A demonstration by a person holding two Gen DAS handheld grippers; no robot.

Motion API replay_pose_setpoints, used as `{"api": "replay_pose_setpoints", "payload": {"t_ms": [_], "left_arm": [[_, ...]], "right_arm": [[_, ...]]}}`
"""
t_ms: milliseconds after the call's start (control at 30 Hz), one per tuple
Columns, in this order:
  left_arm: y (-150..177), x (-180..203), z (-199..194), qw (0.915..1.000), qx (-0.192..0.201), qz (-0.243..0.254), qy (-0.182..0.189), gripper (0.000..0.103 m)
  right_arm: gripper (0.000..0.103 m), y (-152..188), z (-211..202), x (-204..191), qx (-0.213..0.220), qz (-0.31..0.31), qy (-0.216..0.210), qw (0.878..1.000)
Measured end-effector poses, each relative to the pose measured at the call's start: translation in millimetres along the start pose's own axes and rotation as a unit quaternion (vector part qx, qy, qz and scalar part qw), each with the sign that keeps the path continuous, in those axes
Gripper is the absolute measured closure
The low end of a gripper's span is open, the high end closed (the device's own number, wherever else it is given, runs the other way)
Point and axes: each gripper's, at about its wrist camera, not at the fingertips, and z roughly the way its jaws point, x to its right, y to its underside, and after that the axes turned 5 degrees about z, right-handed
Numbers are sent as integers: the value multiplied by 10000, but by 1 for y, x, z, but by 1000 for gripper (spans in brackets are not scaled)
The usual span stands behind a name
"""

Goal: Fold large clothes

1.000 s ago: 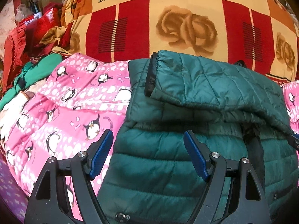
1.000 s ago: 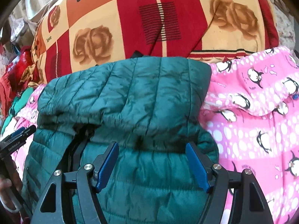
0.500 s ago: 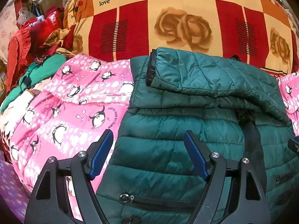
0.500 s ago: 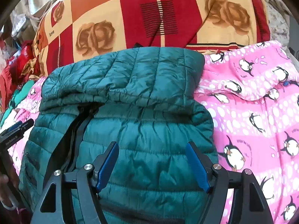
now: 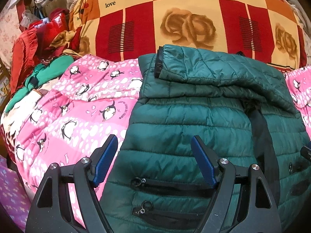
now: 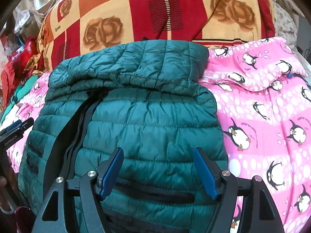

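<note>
A dark green quilted jacket [image 5: 194,116] [image 6: 147,120] lies front up on a pink penguin-print blanket [image 5: 77,112] [image 6: 262,120]. Its sleeves are folded across the chest, one cuff [image 5: 161,62] pointing left. The black zipper [image 6: 81,128] runs down the middle, and zip pockets [image 5: 167,186] show near the hem. My left gripper [image 5: 154,161] hovers open above the jacket's lower left edge, nothing between its blue pads. My right gripper [image 6: 158,172] hovers open above the lower right part, also holding nothing. The left gripper's tip [image 6: 17,126] shows at the left edge of the right wrist view.
A big red, orange and cream rose-patterned quilt [image 5: 184,19] [image 6: 155,15] is piled behind the jacket. Red and green clothes [image 5: 38,44] are heaped at the far left. A purple patterned cloth [image 5: 9,190] lies at the lower left.
Both grippers have drawn back toward the jacket's hem, staying open. More of the lower jacket, its pockets and zipper, has come into view.
</note>
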Motion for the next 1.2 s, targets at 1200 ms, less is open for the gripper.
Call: {"api": "replay_pose_setpoints", "payload": {"t_ms": [1200], "left_arm": [[72,-45,-12,9900,-900,-819,711,25]], "right_arm": [[31,59,-31,-3,-226,3,30,9997]]}}
